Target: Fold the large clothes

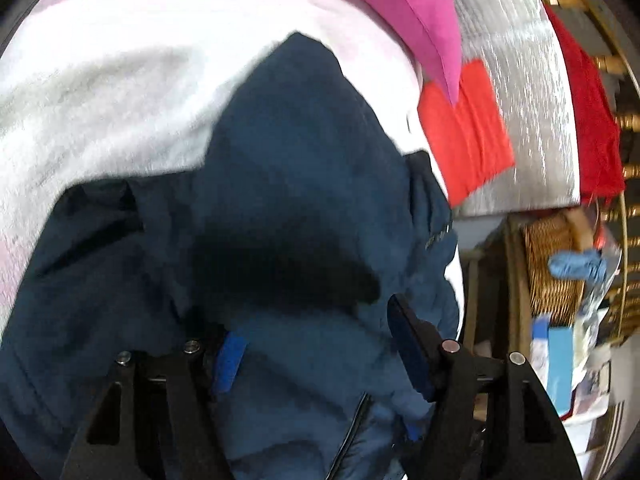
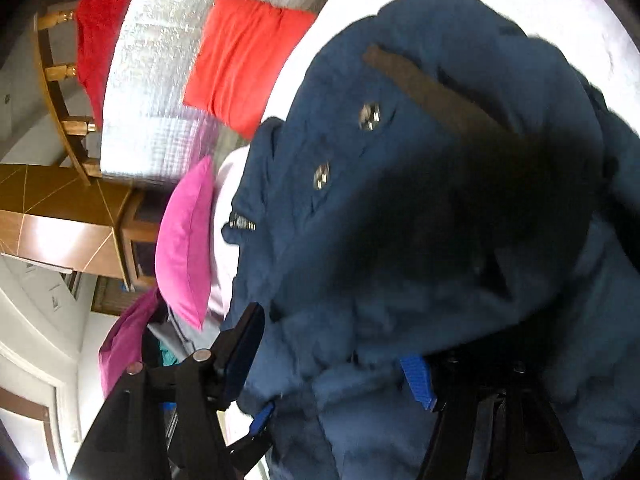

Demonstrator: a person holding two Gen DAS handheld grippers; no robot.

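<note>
A bulky navy jacket [image 1: 304,168] fills the left wrist view and lies over a white bedcover [image 1: 120,80]. Its padded fabric is bunched between the fingers of my left gripper [image 1: 316,340], whose blue pads press into it from both sides. In the right wrist view the same navy jacket [image 2: 420,200] shows two metal snaps [image 2: 370,116], a brown strip and a zipper end. My right gripper [image 2: 332,356] is shut on a thick fold of it; fabric drapes over the right finger and hides part of it.
A magenta pillow [image 1: 404,12] and an orange-red folded cloth [image 1: 464,132] lie on a silver quilted mat [image 1: 520,80] beyond the jacket. A red cloth [image 1: 592,128] hangs on a wooden rail. A wicker basket [image 1: 552,264] and clutter stand at the right. A wooden cabinet [image 2: 68,216] is nearby.
</note>
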